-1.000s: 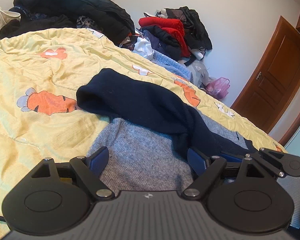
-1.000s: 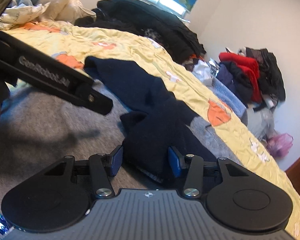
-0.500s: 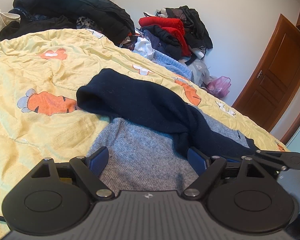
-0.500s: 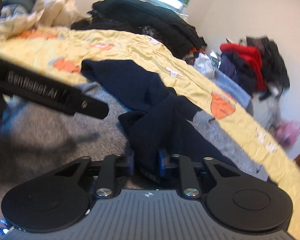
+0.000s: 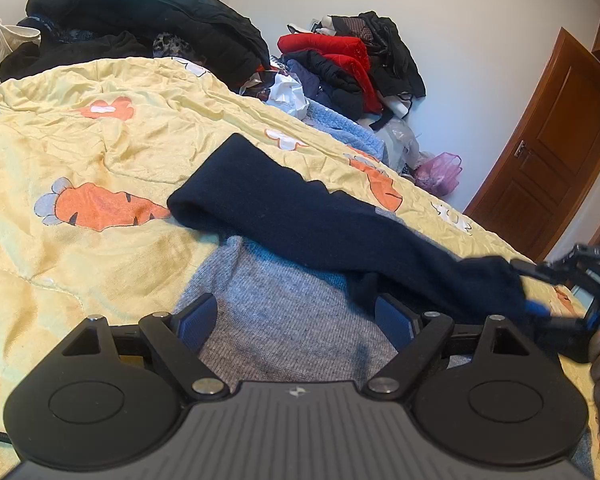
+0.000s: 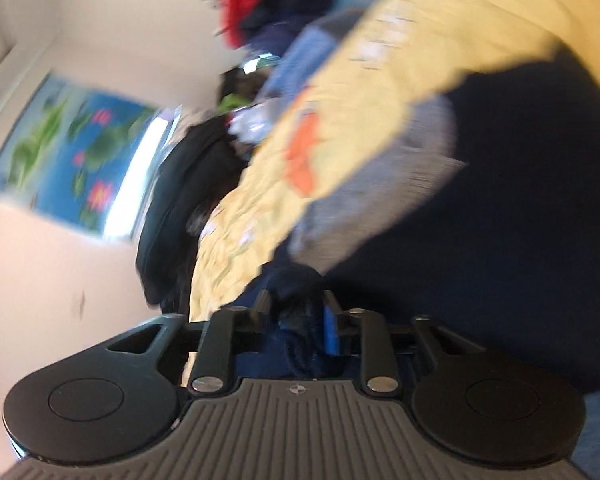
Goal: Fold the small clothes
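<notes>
A grey knit sweater body (image 5: 288, 312) with a navy sleeve (image 5: 300, 216) lies on the yellow carrot-print quilt (image 5: 100, 152). My left gripper (image 5: 296, 318) is open, its blue pads low over the grey fabric, holding nothing. My right gripper (image 6: 298, 312) is shut on the navy sleeve's end (image 6: 296, 288); it shows at the right edge of the left wrist view (image 5: 540, 304), pulling the sleeve out to the right. The right wrist view is blurred and rolled; the navy cloth (image 6: 532, 184) and grey fabric (image 6: 380, 192) fill its right side.
A black coat pile (image 5: 148, 28) lies at the quilt's far end. Red and dark clothes (image 5: 340, 60) are heaped by the wall, with a pink bag (image 5: 440, 172) below. A brown door (image 5: 552, 144) stands at right.
My right gripper closed on the navy sleeve end, then swung away to the right and rolled over, stretching the sleeve out. My left gripper stayed open in place.
</notes>
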A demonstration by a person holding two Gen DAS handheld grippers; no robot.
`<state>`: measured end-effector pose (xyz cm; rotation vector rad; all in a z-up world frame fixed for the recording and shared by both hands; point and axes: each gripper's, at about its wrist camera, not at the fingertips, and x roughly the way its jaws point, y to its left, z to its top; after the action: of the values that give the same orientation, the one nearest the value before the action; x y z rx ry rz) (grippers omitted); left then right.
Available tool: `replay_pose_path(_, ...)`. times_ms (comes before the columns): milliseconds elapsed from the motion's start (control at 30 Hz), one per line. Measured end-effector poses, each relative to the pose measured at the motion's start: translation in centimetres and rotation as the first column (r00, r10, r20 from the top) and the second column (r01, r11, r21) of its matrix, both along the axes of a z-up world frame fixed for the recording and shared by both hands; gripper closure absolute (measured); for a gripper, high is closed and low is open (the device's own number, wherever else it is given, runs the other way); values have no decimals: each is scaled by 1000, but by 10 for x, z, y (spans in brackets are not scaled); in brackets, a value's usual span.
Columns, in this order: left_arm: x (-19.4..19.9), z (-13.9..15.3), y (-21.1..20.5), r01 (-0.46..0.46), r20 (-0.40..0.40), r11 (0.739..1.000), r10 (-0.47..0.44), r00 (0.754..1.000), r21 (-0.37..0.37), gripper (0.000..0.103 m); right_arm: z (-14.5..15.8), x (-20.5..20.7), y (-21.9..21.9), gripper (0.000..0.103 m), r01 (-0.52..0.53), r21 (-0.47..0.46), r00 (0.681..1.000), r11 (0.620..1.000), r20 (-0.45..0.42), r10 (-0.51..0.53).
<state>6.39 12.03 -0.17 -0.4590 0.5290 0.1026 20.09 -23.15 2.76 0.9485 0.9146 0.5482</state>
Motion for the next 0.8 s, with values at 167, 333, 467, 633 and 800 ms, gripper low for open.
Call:
replay_pose_path(167, 0, 0, 0, 0, -1, 1000, 0, 1000, 3, 16, -17, -11, 2, 30, 29, 5, 1000, 1000, 0, -29)
replay_pose_path(333, 0, 0, 0, 0, -2, 1000, 0, 1000, 5, 16, -12, 2, 19, 56, 41, -121, 999, 992, 35, -37)
replay_pose_path(467, 0, 0, 1, 1, -2, 1000, -1, 1000, 5, 16, -12, 8, 34, 81, 29, -248, 999, 968, 38, -20)
replay_pose_path(633, 0, 0, 1, 1, -2, 1000, -1, 1000, 4, 16, 17, 4, 19, 82, 80, -252, 987, 964, 157, -41)
replay_pose_path(800, 0, 0, 2, 1, 0, 1000, -1, 1000, 0, 15, 30, 7, -36, 82, 147, -346, 982, 927, 167, -94)
